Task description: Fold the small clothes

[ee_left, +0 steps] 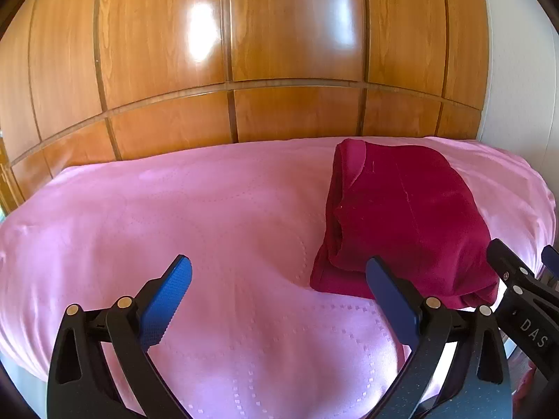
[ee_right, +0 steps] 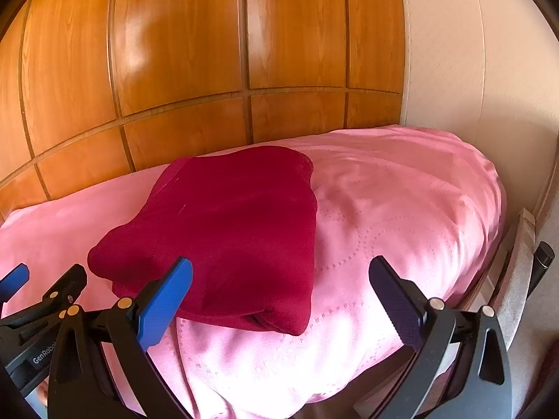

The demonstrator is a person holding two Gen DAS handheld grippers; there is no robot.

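Lying folded on the pink bedspread [ee_left: 209,209], the red garment [ee_left: 401,216] looks finished; left gripper [ee_left: 279,296] and right gripper [ee_right: 279,296] gape empty.

Both the left gripper [ee_left: 279,300] and the right gripper [ee_right: 279,300] have black plastic frames with brass-coloured rivets and ridged blue pads [ee_left: 164,300]; white lettering reads "DAS" and "GenRobo".

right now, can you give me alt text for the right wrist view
A folded dark red garment lies on a pink bedspread, left of centre, in front of a wooden wardrobe. The right gripper hangs open over the near edge of the bed, holding nothing, and part of the left gripper shows at the lower left.
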